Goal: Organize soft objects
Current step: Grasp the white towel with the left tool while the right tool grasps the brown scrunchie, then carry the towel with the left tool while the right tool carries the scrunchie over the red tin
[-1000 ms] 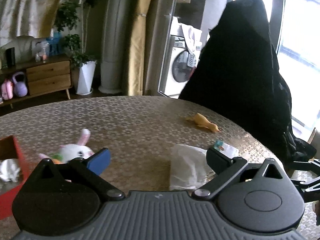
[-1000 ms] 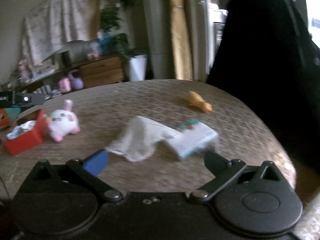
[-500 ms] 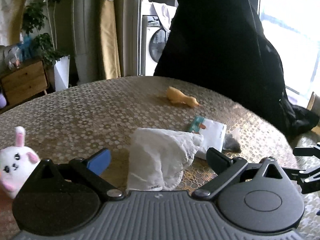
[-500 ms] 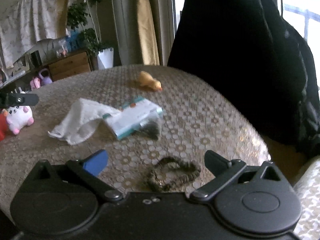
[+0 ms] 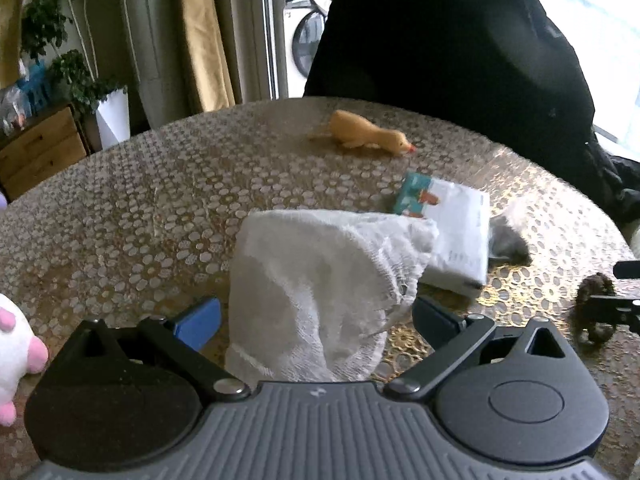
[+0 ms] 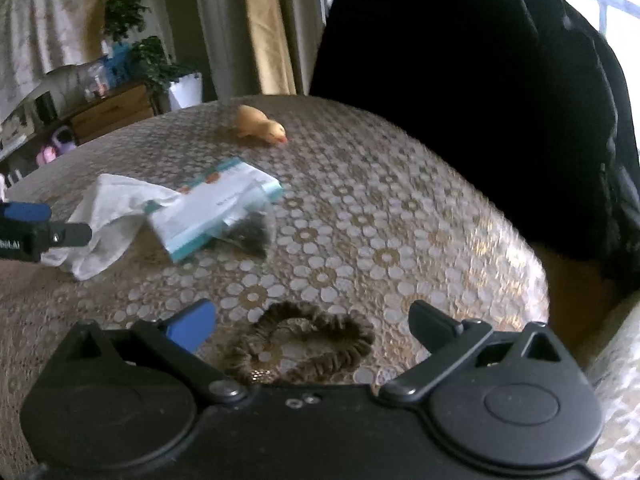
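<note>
The round bench [image 5: 120,208], under a lace-patterned cover, carries everything. A dark garment [image 6: 460,80] hangs at its far edge, toward 1 o'clock in both views.

The largest soft thing is the white gauze cloth [image 5: 320,288], crumpled at the centre of the left wrist view, its near end between the fingers of the left gripper [image 5: 316,316], which stand wide and hold nothing. It looks very light and limp; it will likely sag and trail when lifted, so a pinch on a bunched fold near its middle should serve better than a loose edge. Its far corner lies over the tissue pack [image 5: 452,232] at 2 o'clock, so lifting may drag that pack.

The yellow plush duck [image 6: 260,126] lies at 12 o'clock, well apart from the rest. A white-and-pink plush toy [image 5: 16,344] shows at the 9 o'clock edge of the left view.

A small grey tuft [image 5: 508,240] lies just beside the pack; what it is I cannot tell.

The brown scrunchie [image 6: 300,344] lies between the wide, empty fingers of the right gripper [image 6: 312,320]. It is soft and springy; closing across one side of the ring should hold it.
</note>
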{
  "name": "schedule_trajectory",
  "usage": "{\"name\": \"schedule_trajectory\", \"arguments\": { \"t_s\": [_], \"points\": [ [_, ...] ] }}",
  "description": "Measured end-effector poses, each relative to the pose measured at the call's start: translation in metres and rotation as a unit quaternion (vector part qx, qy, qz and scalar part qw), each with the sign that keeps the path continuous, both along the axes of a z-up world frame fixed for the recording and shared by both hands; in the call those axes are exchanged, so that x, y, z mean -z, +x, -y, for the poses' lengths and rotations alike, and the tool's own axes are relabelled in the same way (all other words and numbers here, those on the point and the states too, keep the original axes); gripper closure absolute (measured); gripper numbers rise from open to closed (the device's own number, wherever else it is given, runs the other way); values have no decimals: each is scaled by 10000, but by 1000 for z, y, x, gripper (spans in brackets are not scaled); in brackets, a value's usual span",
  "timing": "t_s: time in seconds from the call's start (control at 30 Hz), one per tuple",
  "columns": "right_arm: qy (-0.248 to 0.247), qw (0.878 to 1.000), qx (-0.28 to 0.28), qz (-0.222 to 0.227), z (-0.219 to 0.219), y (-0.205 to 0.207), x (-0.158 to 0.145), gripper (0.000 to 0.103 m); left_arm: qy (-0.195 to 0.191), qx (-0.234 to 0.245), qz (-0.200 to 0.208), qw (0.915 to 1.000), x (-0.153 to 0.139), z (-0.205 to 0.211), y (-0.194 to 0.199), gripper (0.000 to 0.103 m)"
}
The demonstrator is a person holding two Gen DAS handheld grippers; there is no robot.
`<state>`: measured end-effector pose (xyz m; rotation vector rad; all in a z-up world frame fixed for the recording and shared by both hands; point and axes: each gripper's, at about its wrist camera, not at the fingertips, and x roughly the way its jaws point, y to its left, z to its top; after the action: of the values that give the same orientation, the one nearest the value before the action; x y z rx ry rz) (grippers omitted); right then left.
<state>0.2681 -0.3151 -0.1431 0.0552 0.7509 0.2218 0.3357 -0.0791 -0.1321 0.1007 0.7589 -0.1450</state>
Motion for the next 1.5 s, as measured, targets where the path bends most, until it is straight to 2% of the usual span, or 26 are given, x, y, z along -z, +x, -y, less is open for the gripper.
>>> {"name": "schedule_trajectory", "arguments": {
  "t_s": [0.13,0.3,0.33,0.4,0.43,0.5,0.53,0.6,0.7,0.77,0.8,0.87,0.97,1.17,1.5],
  "points": [
    [7,10000,35,-54,-3,2,7,0,76,0,-57,10000,8,-1,6,0],
    [-238,9997,61,16,-11,3,9,0,154,11,-166,9997,16,-2,11,2],
    [-323,9995,62,19,-13,4,9,0,143,22,-174,9997,17,-2,11,5],
    [-551,9984,42,74,-20,2,11,4,162,2,-235,9996,19,-2,12,21],
    [-655,9978,16,104,-23,2,11,8,124,2,-245,9996,20,-2,12,23],
    [-704,9974,1,149,-25,0,11,13,43,-25,-251,9997,19,-4,12,34],
    [-710,9973,19,156,-26,0,10,18,25,-18,-251,9997,18,-4,12,37],
    [-692,9974,10,181,-28,-1,8,28,6,8,-246,9997,17,-5,11,52],
    [-687,9974,-27,203,-31,-3,5,46,-56,-9,-272,9996,15,-7,12,68],
    [-696,9974,2,211,-32,-3,4,64,-113,-34,-304,9995,14,-9,12,73],
    [-680,9975,17,211,-32,-2,3,68,-129,-45,-304,9994,13,-10,11,78],
    [-623,9979,66,186,-31,-2,2,83,-143,-81,-287,9995,10,-12,10,83],
    [-564,9982,121,171,-29,-2,0,87,-210,-140,-238,9994,3,-17,6,85],
    [-444,9987,33,265,-32,-13,-15,88,-319,-208,-159,9991,-10,-30,-4,86],
    [-66,9973,-561,473,-65,-46,-60,88,-553,-427,-91,9975,-38,-65,-39,86]
  ]
}}
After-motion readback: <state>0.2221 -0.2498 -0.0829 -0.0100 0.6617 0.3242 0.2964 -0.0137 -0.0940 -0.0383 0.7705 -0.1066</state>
